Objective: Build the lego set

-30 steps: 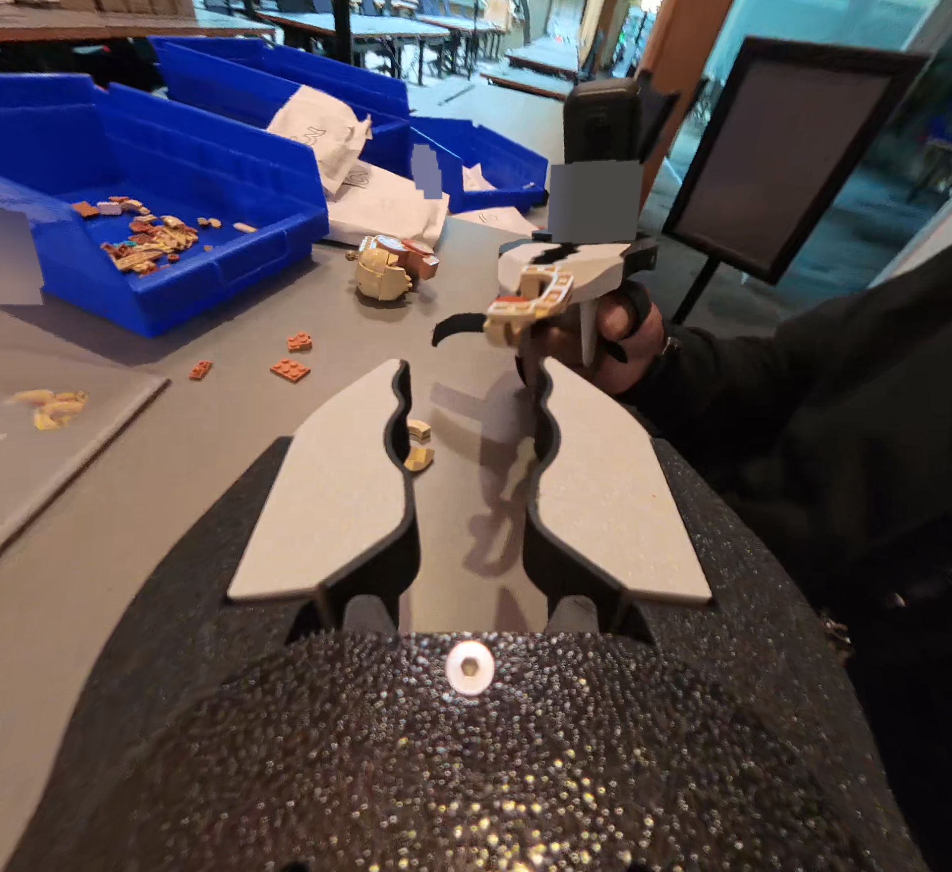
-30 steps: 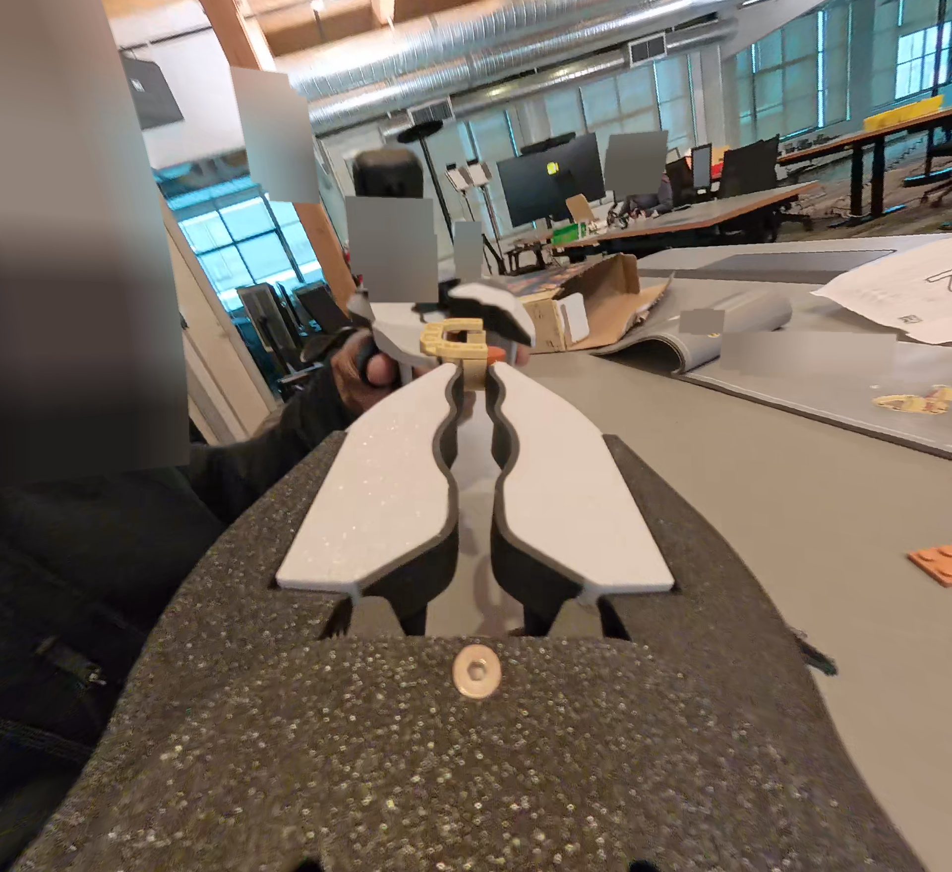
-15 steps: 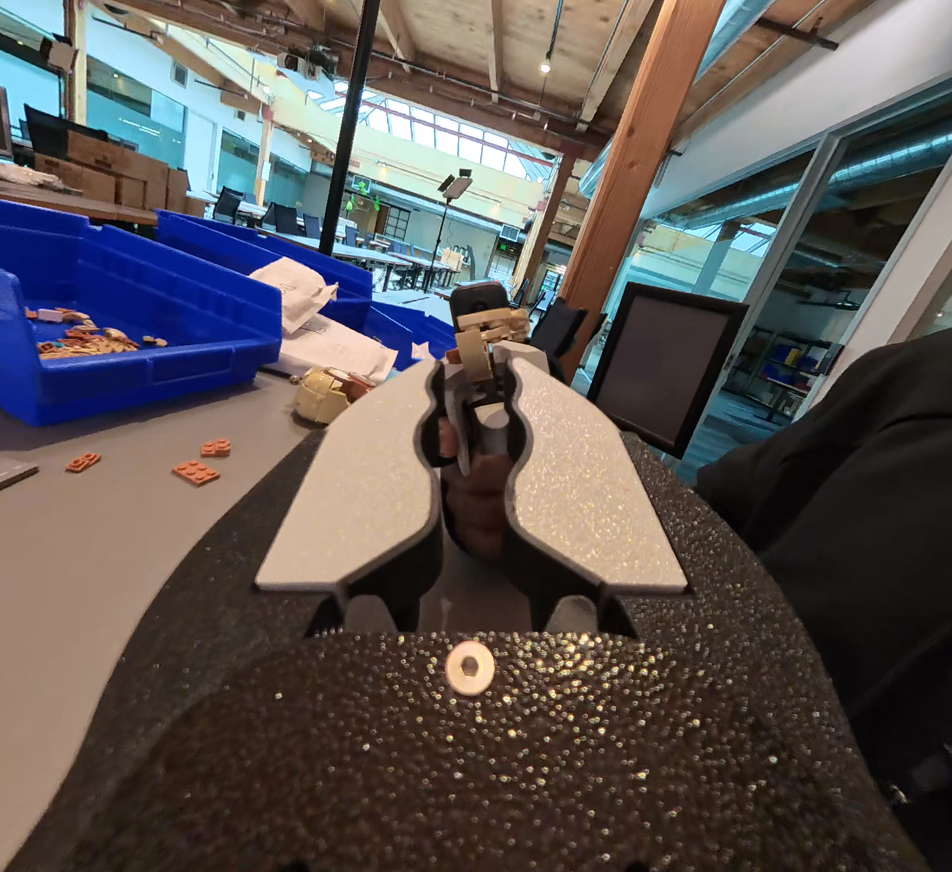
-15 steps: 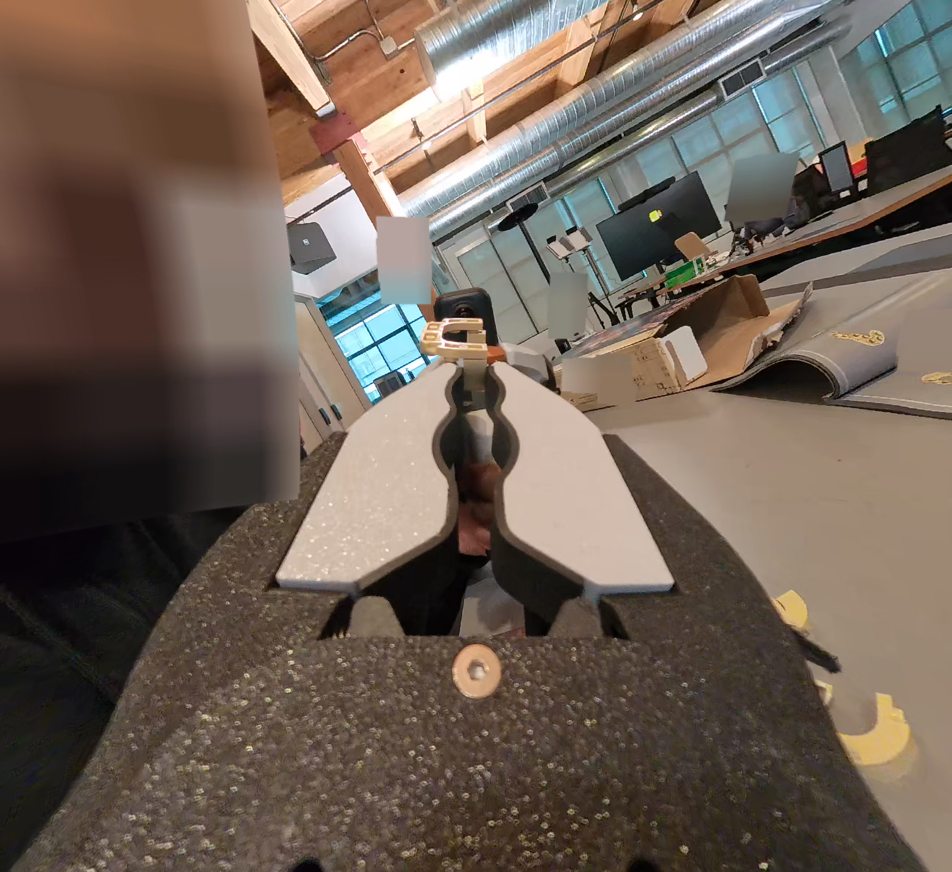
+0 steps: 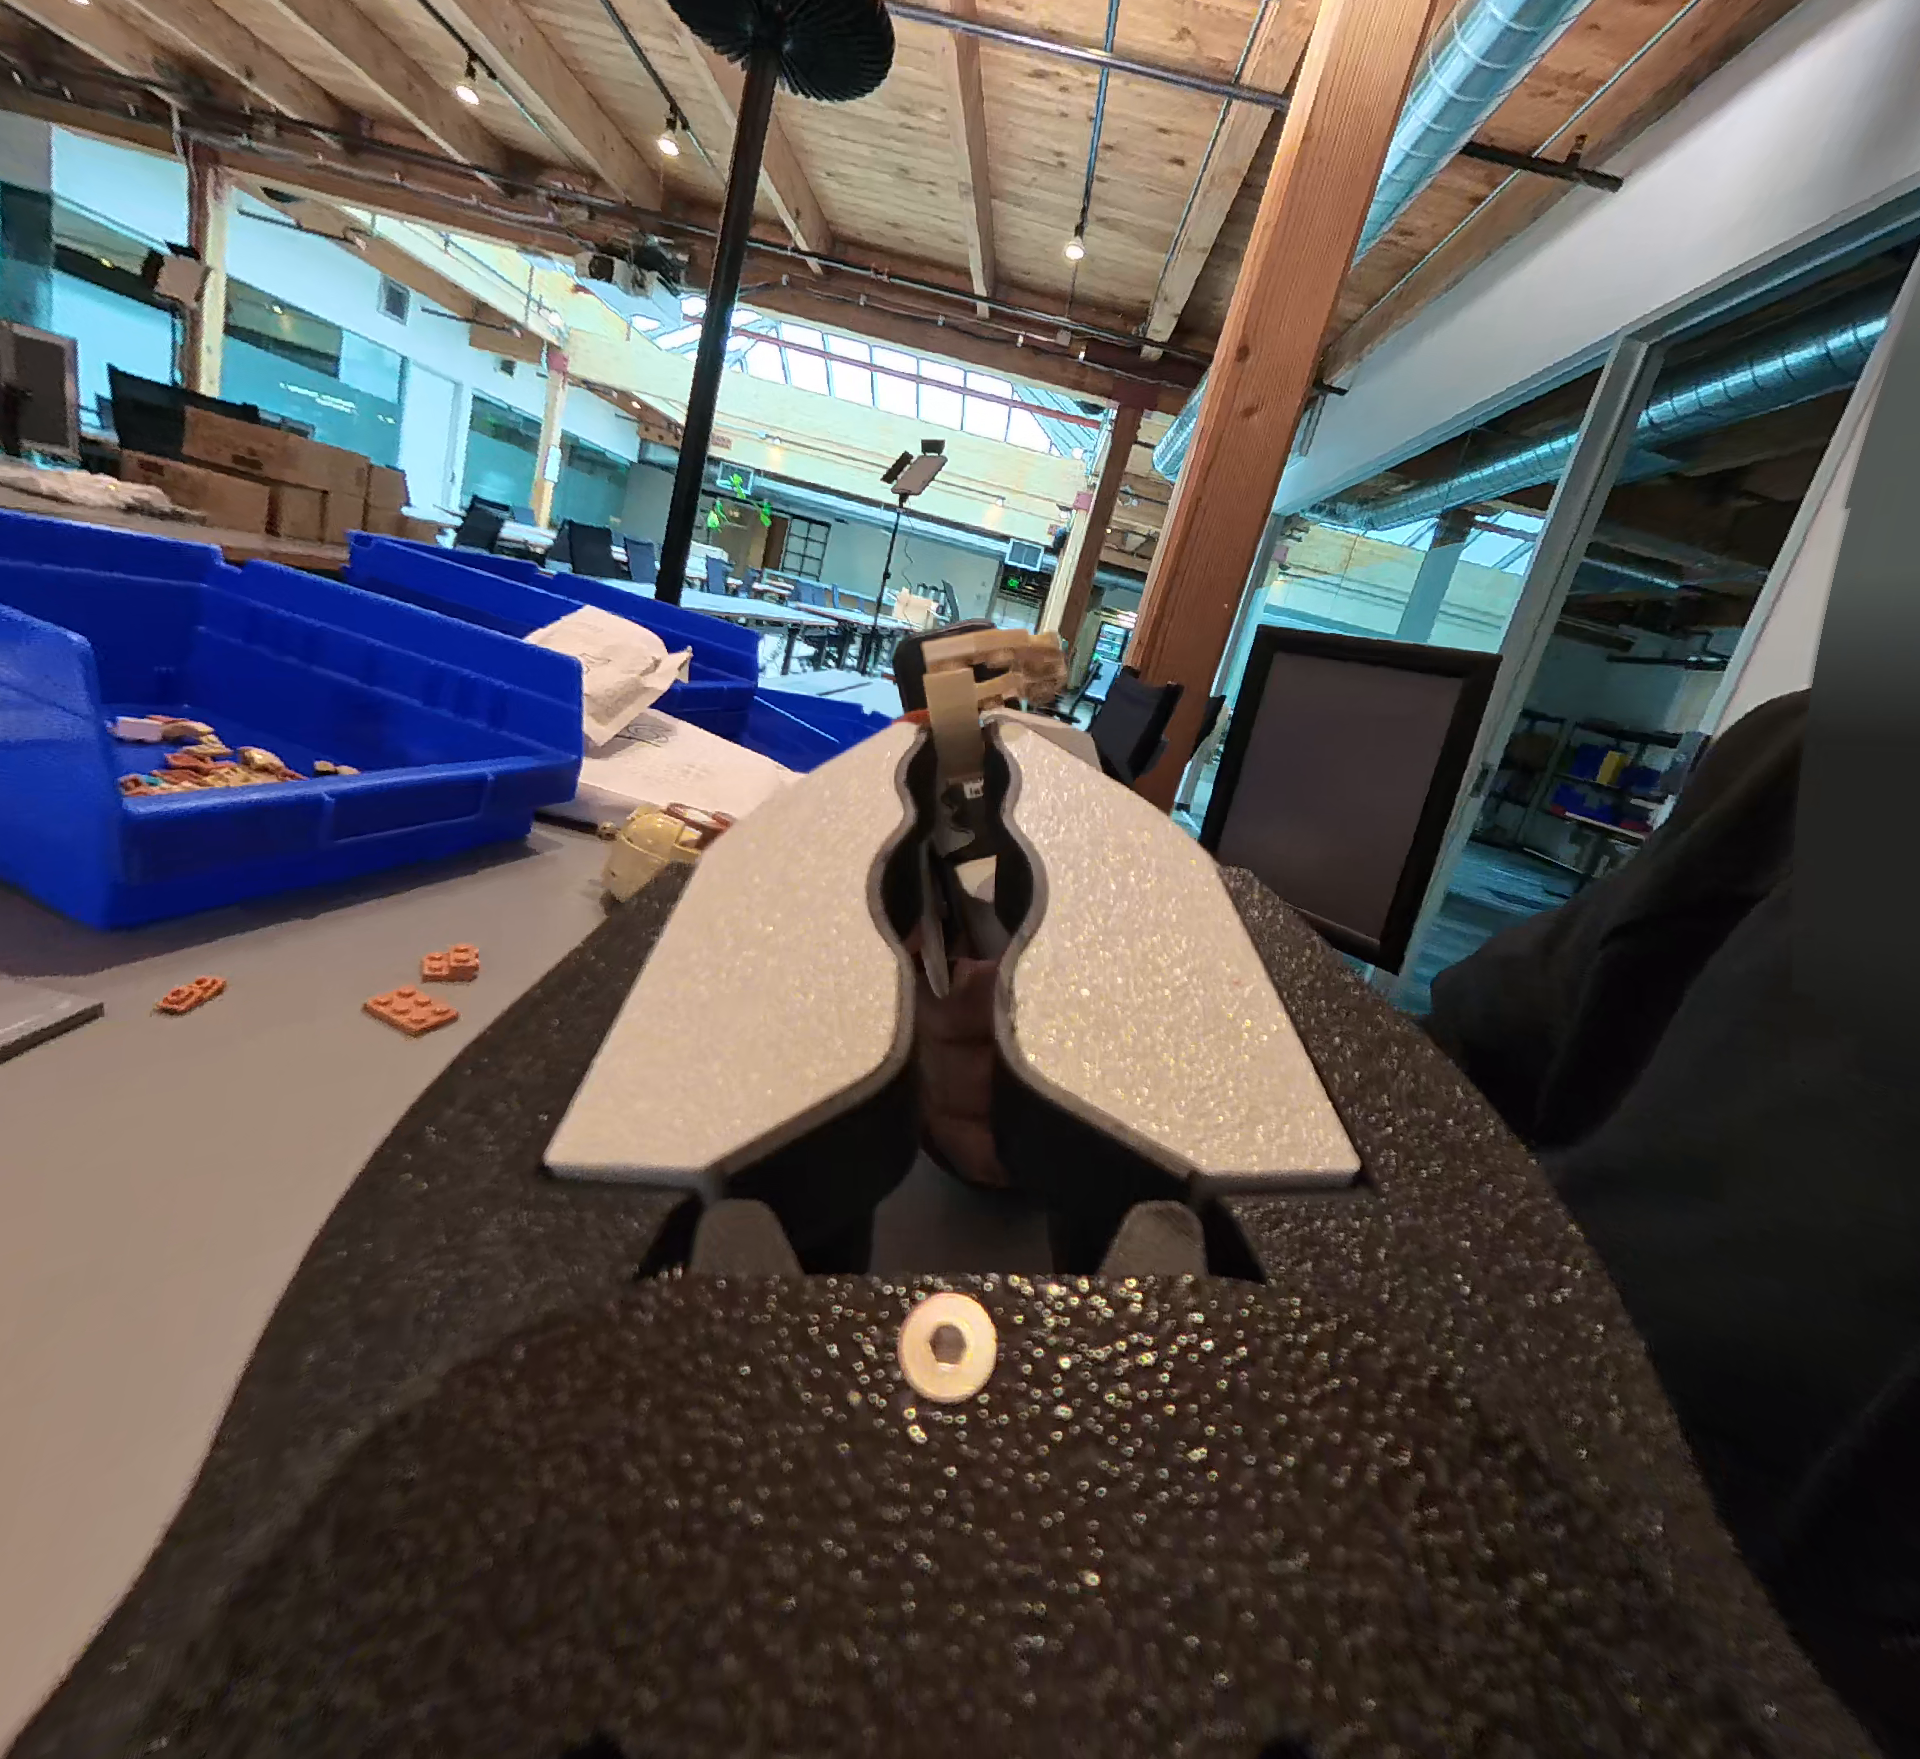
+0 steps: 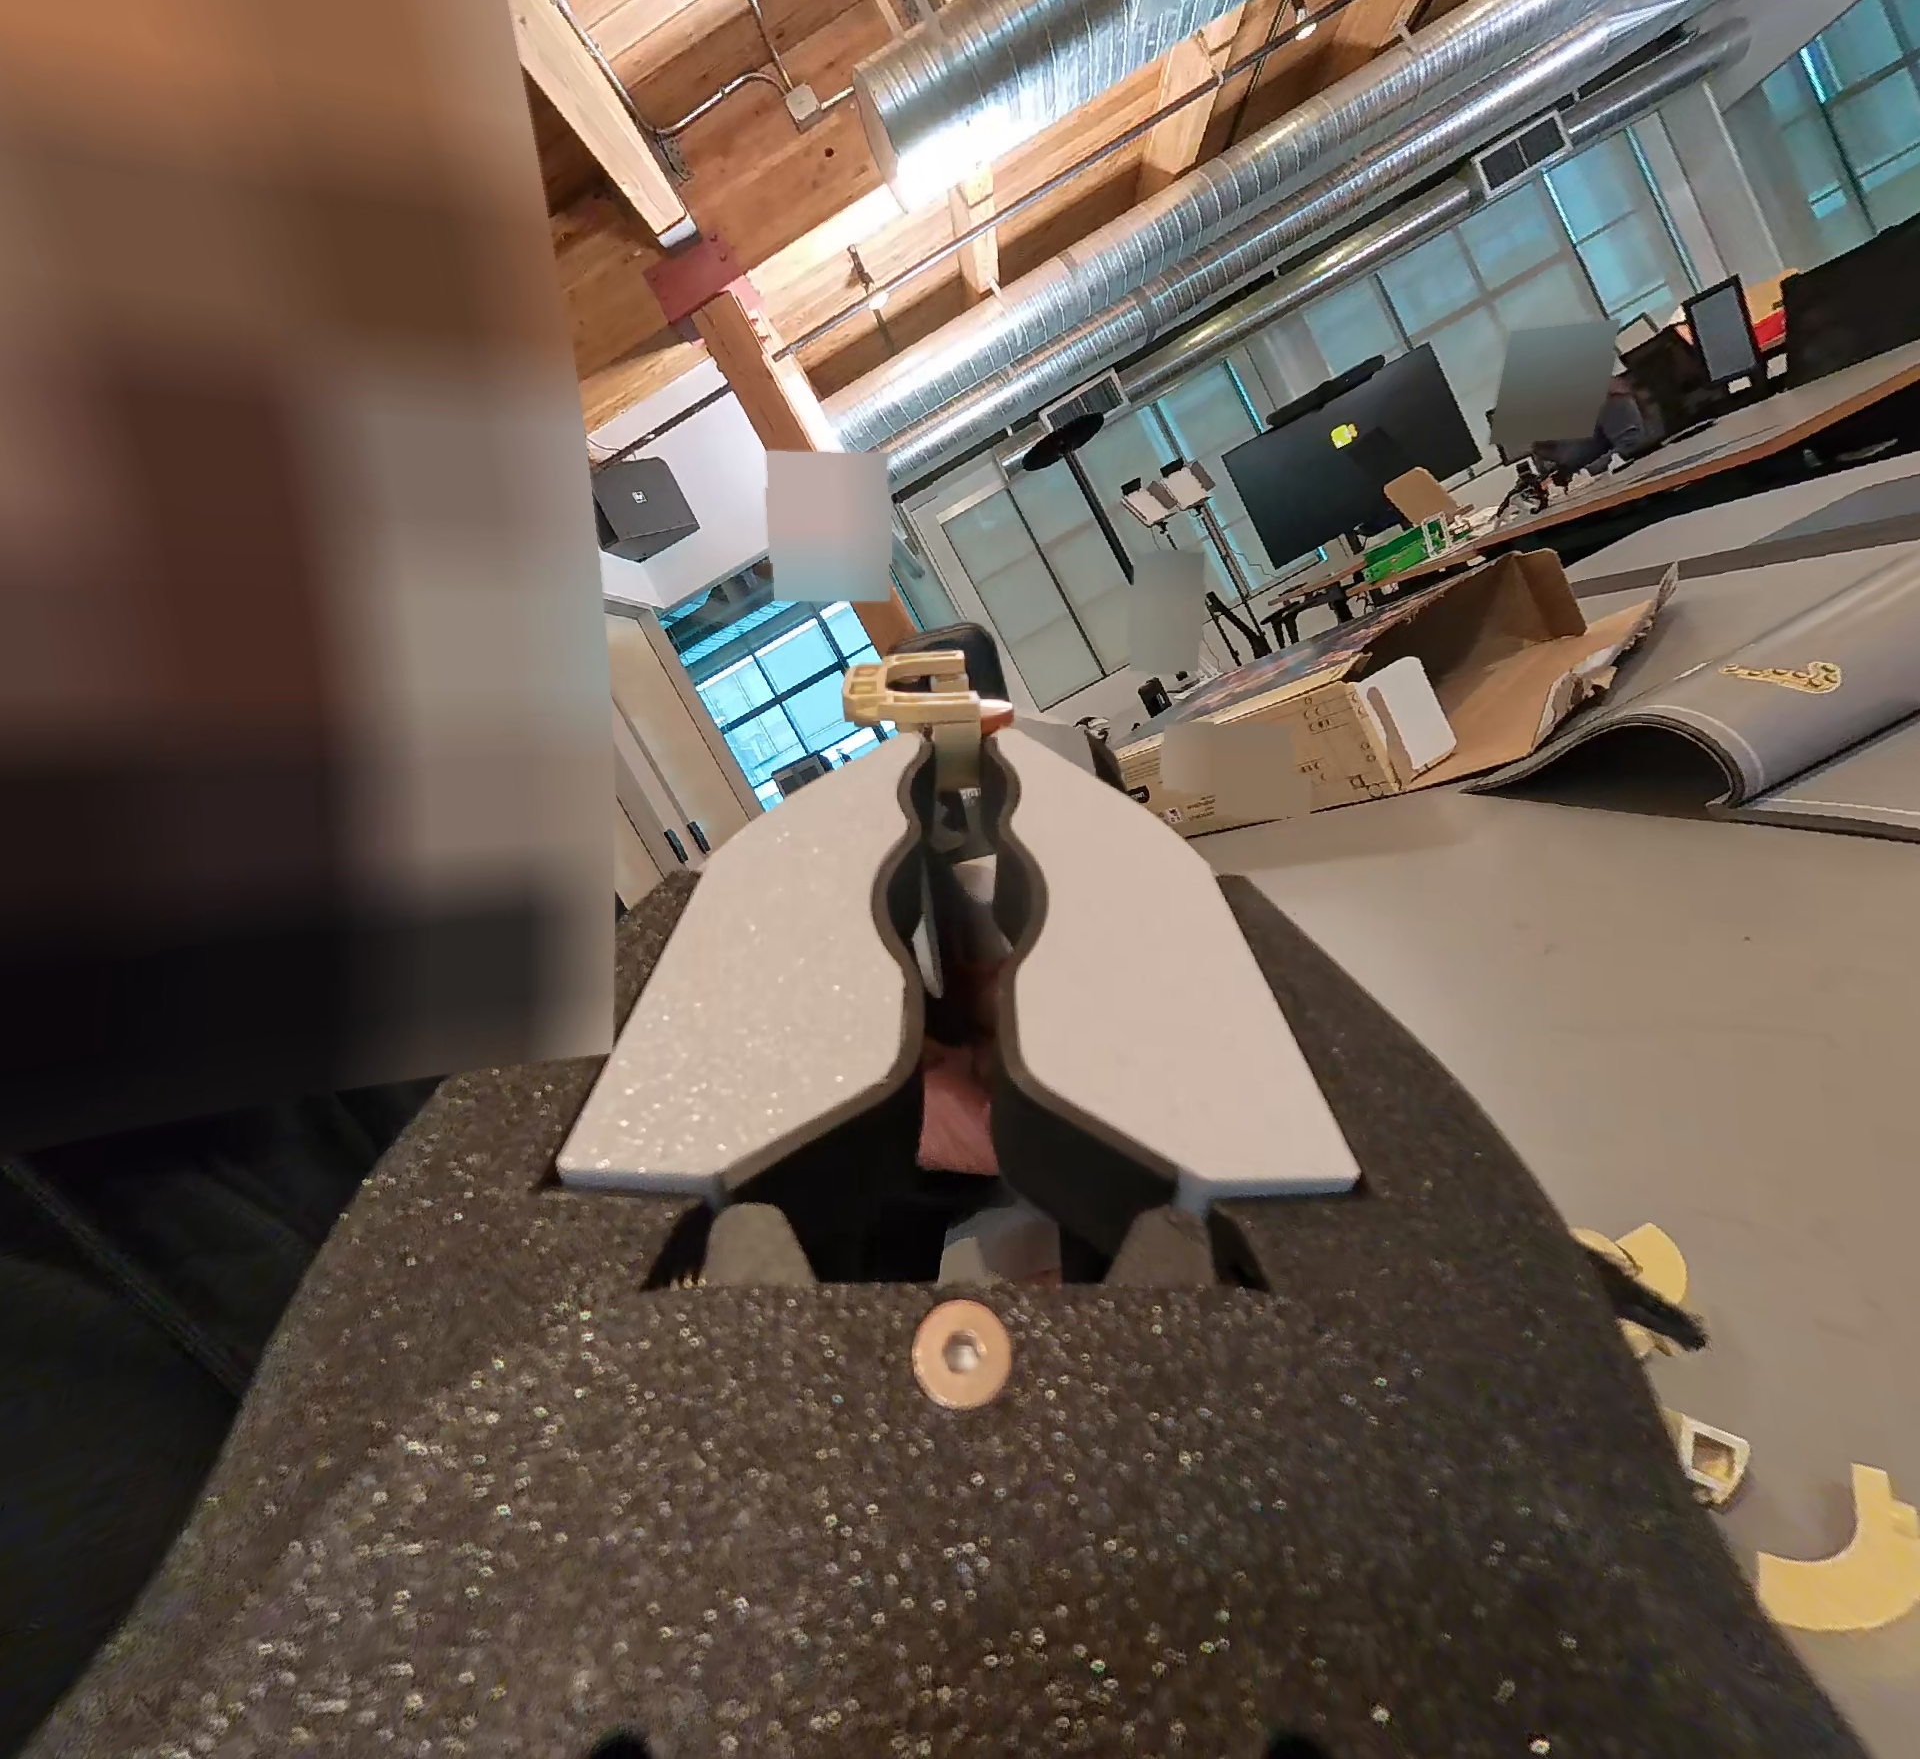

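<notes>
A small tan lego assembly [image 5: 992,670] with a curved arch top is held in the air between my two grippers, which face each other tip to tip. My left gripper [image 5: 954,733] is shut on a tan part of it. My right gripper [image 6: 956,745] is shut on the same assembly [image 6: 909,691] from the other side; a brown piece shows at its right. Each view shows the other gripper and the hand holding it through the gap between the fingers. Both grippers point upward, above the grey table [image 5: 208,1190].
A blue bin [image 5: 343,816] with several loose bricks stands at the left, with more blue bins and paper bags [image 5: 623,670] behind. A tan round part-built model [image 5: 655,847] and orange plates [image 5: 410,1008] lie on the table. Tan arch pieces [image 6: 1839,1564], a booklet [image 6: 1766,743] and a cardboard box [image 6: 1351,733] lie at the right. Less than 4 cm separates the two grippers' tips.
My left gripper was open over the table; it has lifted, met the right gripper and closed on the tan assembly. Both grippers have tilted upward.
</notes>
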The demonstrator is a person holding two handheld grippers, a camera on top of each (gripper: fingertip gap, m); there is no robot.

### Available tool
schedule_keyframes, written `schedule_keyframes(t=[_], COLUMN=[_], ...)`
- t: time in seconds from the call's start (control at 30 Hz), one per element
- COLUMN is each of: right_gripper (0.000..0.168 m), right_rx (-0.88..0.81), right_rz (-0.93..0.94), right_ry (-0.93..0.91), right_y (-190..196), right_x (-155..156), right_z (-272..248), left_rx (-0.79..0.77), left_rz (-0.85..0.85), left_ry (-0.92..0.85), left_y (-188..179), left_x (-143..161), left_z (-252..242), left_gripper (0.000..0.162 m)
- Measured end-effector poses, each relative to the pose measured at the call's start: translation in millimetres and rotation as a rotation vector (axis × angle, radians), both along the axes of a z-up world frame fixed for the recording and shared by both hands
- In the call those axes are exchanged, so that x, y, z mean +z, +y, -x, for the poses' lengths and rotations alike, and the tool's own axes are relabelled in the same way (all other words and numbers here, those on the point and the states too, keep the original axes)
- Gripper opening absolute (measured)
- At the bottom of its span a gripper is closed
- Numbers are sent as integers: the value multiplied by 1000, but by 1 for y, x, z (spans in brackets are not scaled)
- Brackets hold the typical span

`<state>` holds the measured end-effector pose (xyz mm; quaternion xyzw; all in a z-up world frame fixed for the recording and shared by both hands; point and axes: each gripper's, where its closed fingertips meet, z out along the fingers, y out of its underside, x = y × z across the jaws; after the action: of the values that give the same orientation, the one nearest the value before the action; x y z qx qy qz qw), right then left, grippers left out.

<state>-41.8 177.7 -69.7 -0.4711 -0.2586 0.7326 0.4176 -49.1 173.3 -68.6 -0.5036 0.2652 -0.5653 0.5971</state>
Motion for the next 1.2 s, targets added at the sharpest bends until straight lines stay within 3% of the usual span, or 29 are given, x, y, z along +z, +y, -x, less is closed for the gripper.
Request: schedule_keyframes(t=[0.4, 0.63, 0.77, 0.87, 1.03, 1.2], right_gripper=[12, 19, 19, 17, 15, 12], right_rx=[-36, -70, -273, -364, -410, -410], right_rz=[41, 36, -223, -481, -701, -767], right_ry=[-44, -188, -456, -597, -796, -871], right_y=[7, 8, 11, 4, 6, 15], right_x=[-7, -22, -36, -24, -22, -28], right_z=[1, 1, -15, -13, 4, 13], left_rx=[90, 191, 422, 553, 620, 624], left_rz=[-46, -26, -110, -163, -195, -197], left_ry=[-24, -28, 193, 379, 521, 578], left_y=[6, 15, 29, 35, 37, 38], left_x=[-3, -4, -17, -29, -42, -48], left_z=[0, 13, 24, 22, 15, 12], left_gripper=[7, 7, 8, 7, 7, 7])
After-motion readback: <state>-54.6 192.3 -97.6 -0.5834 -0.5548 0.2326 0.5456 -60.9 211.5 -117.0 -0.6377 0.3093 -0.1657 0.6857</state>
